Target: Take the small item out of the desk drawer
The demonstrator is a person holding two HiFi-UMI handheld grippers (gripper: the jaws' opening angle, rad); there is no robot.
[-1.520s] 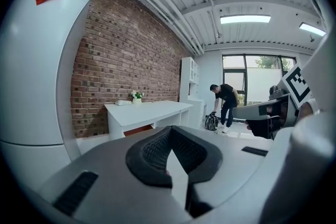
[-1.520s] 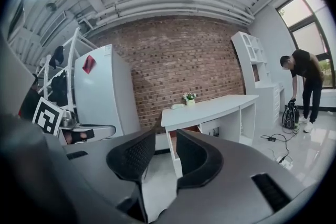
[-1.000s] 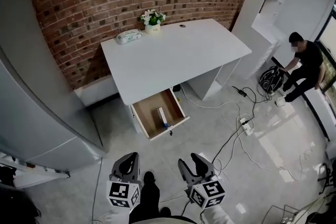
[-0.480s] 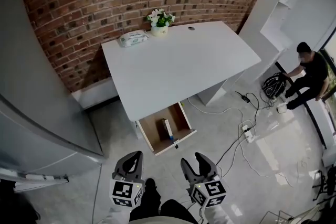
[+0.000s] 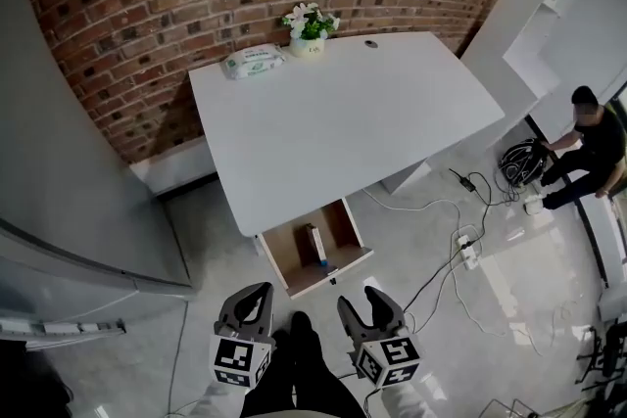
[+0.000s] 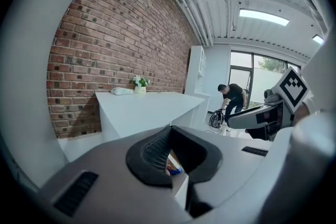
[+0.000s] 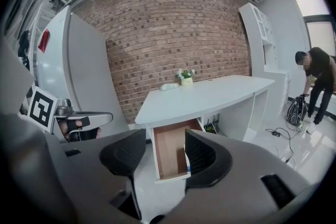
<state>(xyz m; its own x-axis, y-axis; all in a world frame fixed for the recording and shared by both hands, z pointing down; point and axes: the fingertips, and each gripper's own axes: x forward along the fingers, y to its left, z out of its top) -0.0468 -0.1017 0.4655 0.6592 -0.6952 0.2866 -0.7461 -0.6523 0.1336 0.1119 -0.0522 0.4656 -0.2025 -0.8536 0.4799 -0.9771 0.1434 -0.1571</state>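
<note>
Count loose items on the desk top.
2: wipes pack at the back edge, flower pot just right of it. The dark disc farther right may be a cable port.

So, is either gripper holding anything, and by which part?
Nothing is held: the left gripper and the right gripper, whose fingers have just been opening, both stand empty.

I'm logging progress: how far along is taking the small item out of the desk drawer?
Done: the wooden drawer of the white desk stands open. In hand: the right gripper, jaws just opening and empty, and left gripper hang short of it. Left: the small white-and-blue box lies inside, ungrasped.
</note>
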